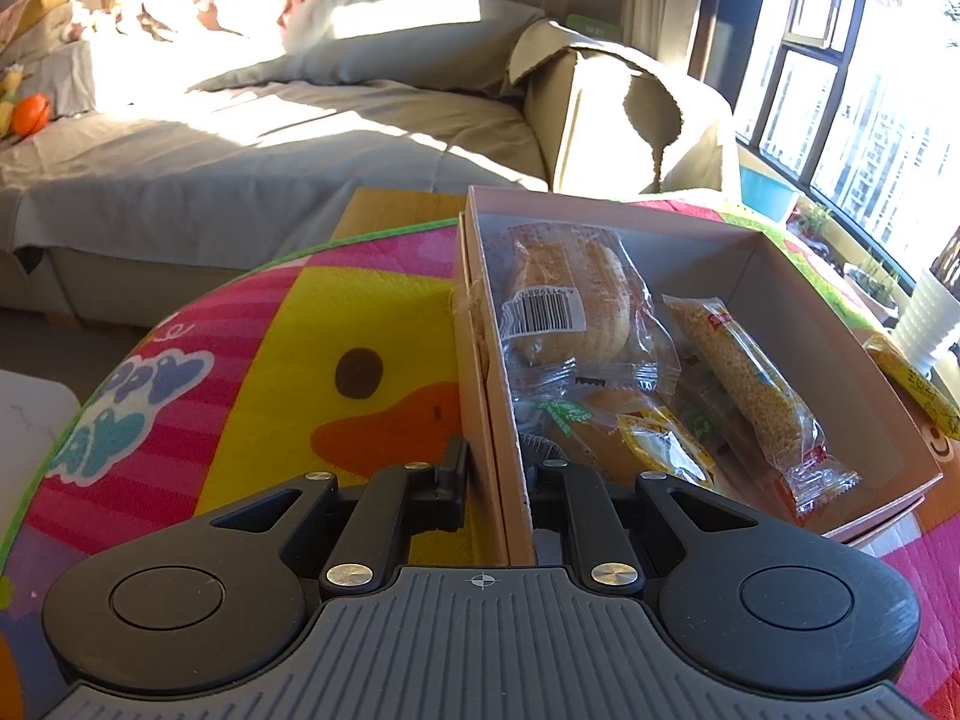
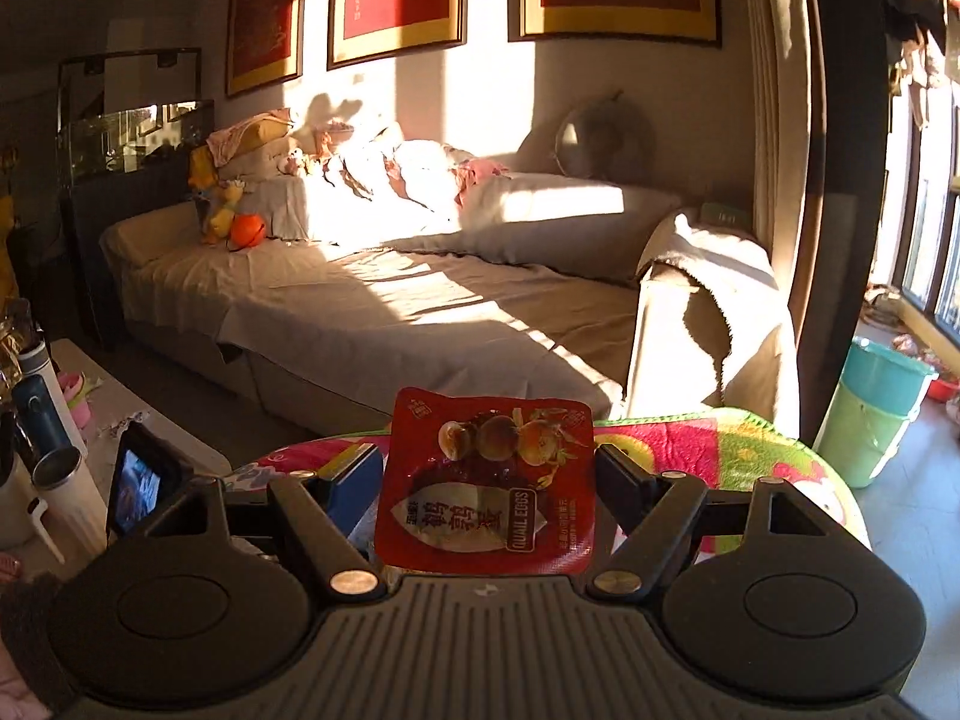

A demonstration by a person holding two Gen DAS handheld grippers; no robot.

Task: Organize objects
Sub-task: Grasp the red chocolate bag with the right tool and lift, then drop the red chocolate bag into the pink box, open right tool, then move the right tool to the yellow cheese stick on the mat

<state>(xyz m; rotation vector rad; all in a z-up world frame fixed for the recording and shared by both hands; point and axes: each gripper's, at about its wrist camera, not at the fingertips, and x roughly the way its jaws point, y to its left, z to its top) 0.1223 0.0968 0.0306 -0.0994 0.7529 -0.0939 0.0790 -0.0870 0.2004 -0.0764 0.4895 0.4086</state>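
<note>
In the left wrist view a pink cardboard box stands on a colourful duck-print mat. It holds several wrapped snacks: a bun pack with a barcode, a sesame bar and a yellow packet. My left gripper is shut on the box's near left wall. In the right wrist view my right gripper is shut on a red quail-egg packet and holds it upright above the mat.
A grey sofa lies beyond the mat. A yellow snack and a white pot sit right of the box. To the left in the right wrist view are flasks, a small screen; buckets stand right.
</note>
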